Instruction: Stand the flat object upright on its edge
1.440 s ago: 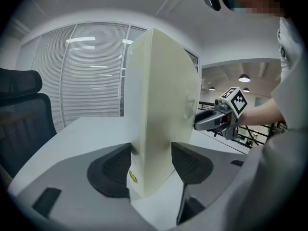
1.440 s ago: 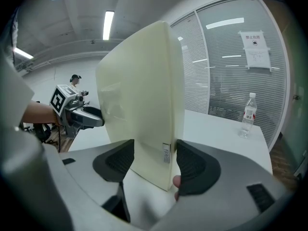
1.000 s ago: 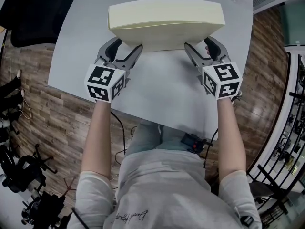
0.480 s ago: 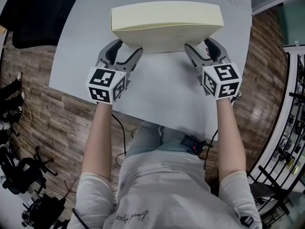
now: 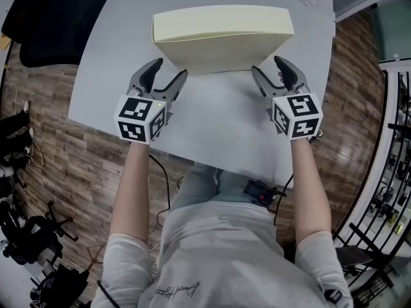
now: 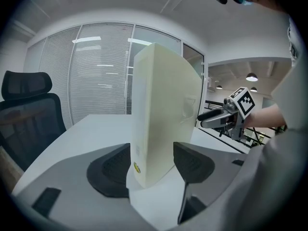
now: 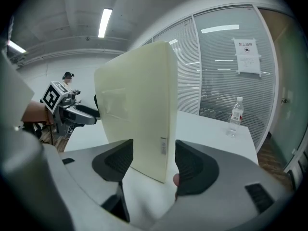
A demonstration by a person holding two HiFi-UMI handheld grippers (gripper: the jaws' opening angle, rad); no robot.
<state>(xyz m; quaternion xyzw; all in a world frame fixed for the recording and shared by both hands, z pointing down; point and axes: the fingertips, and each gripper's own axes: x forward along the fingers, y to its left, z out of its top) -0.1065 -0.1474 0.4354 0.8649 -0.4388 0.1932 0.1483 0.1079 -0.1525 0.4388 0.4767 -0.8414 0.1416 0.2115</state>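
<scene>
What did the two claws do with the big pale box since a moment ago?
The left claw has just been opening a bit wider; the box end sits between its jaws but is not pinched. Both it and the right claw, also open, look eased back a touch toward the person. The box stays standing on its edge on the table.

Table (image 5: 218, 117) with upright box (image 5: 221, 34), bottle (image 7: 235, 117)
</scene>
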